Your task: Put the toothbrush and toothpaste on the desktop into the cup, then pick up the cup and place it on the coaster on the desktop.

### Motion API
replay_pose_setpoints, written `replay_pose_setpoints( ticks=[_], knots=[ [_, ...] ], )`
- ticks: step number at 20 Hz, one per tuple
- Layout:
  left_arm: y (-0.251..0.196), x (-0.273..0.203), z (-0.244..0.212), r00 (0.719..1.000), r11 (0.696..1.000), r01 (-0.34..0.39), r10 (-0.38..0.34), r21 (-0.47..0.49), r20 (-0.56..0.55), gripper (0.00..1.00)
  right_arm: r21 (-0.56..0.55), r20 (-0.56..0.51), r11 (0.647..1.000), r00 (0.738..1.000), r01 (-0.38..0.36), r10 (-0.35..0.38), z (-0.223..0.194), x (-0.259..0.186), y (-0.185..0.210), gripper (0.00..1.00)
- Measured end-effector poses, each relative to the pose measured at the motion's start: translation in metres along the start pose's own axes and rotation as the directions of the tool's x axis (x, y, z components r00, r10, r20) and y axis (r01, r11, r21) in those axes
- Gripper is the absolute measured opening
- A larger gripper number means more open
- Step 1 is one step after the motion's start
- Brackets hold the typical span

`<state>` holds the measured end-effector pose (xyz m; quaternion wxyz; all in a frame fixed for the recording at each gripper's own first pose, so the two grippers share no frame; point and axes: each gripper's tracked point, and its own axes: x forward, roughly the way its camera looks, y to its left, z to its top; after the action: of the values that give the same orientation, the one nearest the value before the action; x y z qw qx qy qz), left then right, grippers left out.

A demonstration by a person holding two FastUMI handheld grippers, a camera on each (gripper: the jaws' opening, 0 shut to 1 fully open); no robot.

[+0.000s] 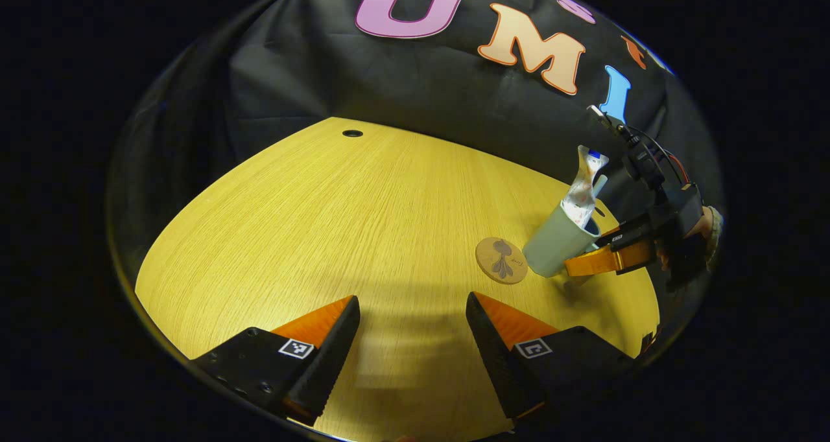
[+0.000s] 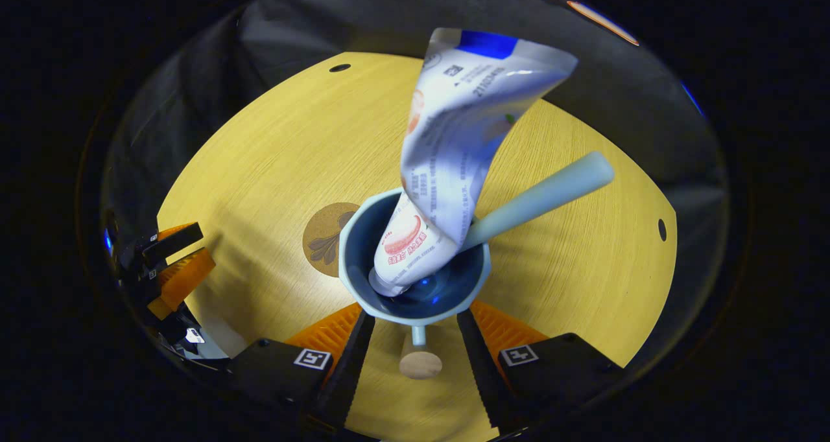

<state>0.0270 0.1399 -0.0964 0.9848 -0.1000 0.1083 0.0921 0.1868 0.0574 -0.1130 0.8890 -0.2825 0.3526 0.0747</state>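
the right claw (image 2: 415, 325) grasps the cup (image 2: 415, 267) by its handle; keep it upright, lower it centred on the coaster (image 2: 327, 238); left claw (image 1: 412, 328) released.

Desktop (image 1: 311, 234) was light wood-grain, smooth w/ a soft sheen. Coaster (image 1: 501, 260) looked like matt cork or wood. Cup (image 2: 415, 267) seemed glazed ceramic, glossy inside. Toothpaste (image 2: 454, 150) tube was crinkled shiny plastic; toothbrush (image 2: 538, 199) handle matt plastic. Wall cloth (image 1: 415, 92) matt, creased.
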Motion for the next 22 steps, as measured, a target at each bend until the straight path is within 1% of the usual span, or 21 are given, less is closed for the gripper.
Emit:
replay_pose_setpoints(
  ticks=[1, 3, 5, 9, 10, 12, 14, 15, 17, 18, 22],
  knots=[
    [0.001, 0.000, -0.001, 1.000, 1.000, -0.001, 0.001, -0.004, -0.005, 0.96, 0.003, -0.017, 1.000, 1.000, 0.005, -0.004, -0.001, 0.001, 0.001, 0.78],
    [0.003, -0.003, -0.002, 1.000, 1.000, -0.001, 0.001, -0.007, -0.010, 0.96, 0.002, -0.034, 1.000, 0.999, 0.014, -0.014, -0.006, 0.003, 0.000, 0.58],
    [0.002, -0.004, -0.005, 1.000, 1.000, 0.001, -0.001, -0.006, -0.014, 0.95, -0.002, -0.037, 1.000, 0.999, 0.028, -0.028, -0.007, -0.003, -0.001, 0.31],
    [0.000, -0.005, -0.006, 1.000, 1.000, 0.004, -0.004, -0.007, -0.020, 0.96, 0.019, -0.028, 0.999, 0.999, 0.044, -0.043, -0.004, 0.002, -0.002, 0.29],
    [-0.001, -0.005, -0.006, 1.000, 1.000, 0.007, -0.007, -0.011, -0.019, 0.96, 0.011, -0.018, 0.998, 0.998, 0.054, -0.054, -0.002, 0.002, -0.002, 0.27],
    [-0.003, -0.006, -0.008, 1.000, 1.000, 0.013, -0.013, -0.014, -0.021, 0.96, -0.002, 0.004, 0.997, 0.997, 0.079, -0.079, 0.003, -0.002, -0.007, 0.27],
    [-0.003, -0.006, -0.006, 1.000, 1.000, 0.017, -0.017, -0.010, -0.018, 0.96, -0.001, 0.000, 0.998, 0.998, 0.056, -0.056, 0.000, -0.001, 0.001, 0.22],
    [-0.003, -0.005, -0.005, 1.000, 1.000, 0.020, -0.020, -0.009, -0.016, 0.96, -0.006, -0.005, 0.999, 0.999, 0.048, -0.048, -0.001, -0.002, 0.003, 0.24],
    [-0.004, -0.005, -0.003, 1.000, 1.000, 0.020, -0.020, -0.007, -0.018, 0.96, -0.024, -0.010, 0.998, 0.999, 0.052, -0.052, -0.004, -0.001, 0.002, 0.19],
    [-0.004, -0.005, -0.003, 1.000, 1.000, 0.021, -0.021, -0.007, -0.018, 0.96, -0.027, -0.003, 0.998, 0.999, 0.052, -0.052, -0.002, -0.002, 0.003, 0.23],
    [-0.004, -0.007, -0.004, 0.999, 1.000, 0.029, -0.029, -0.003, -0.016, 0.96, -0.008, 0.035, 0.999, 0.999, 0.033, -0.033, 0.009, -0.016, 0.010, 0.23]
  ],
)
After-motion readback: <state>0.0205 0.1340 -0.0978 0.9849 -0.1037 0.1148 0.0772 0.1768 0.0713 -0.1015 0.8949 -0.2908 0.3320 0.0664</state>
